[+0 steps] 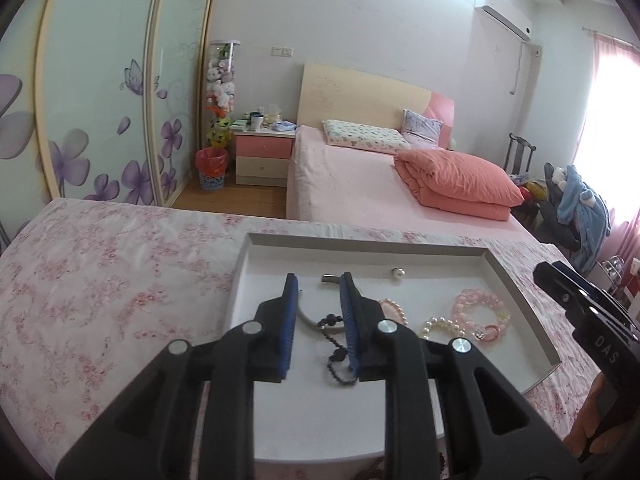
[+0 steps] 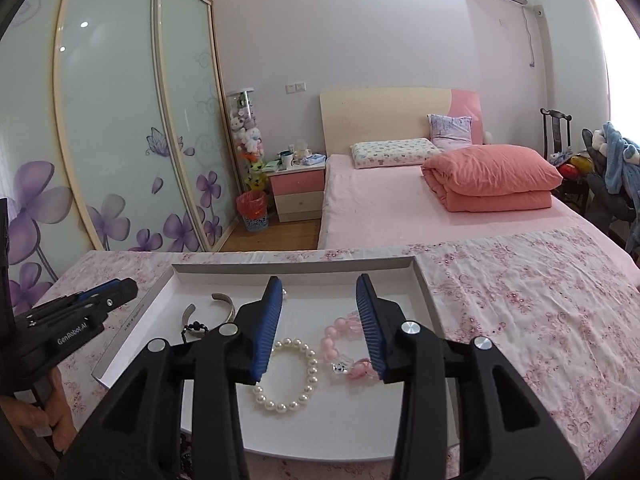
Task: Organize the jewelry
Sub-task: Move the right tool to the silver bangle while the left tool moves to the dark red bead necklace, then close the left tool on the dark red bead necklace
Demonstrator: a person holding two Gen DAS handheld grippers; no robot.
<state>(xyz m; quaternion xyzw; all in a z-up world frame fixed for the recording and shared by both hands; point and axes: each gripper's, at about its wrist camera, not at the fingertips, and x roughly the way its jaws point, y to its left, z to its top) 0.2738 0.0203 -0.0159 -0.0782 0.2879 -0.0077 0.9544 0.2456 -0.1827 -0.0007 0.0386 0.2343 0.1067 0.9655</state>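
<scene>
Both hand-held grippers, left (image 1: 318,300) and right (image 2: 320,300), hover part-open and empty over a tray (image 2: 416,276); the limp, slippery pearl bracelet (image 2: 288,376) at 6 o'clock needs pinching across its strand.

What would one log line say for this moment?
left fingers: open over black bead string | right fingers: open over pearl bracelet | white tray: jewelry loose, nothing held

One tray (image 2: 420,276) — two pink bead bracelets (image 1: 480,312), one pearl bracelet (image 2: 290,376), one metal bangle (image 2: 224,306).
</scene>
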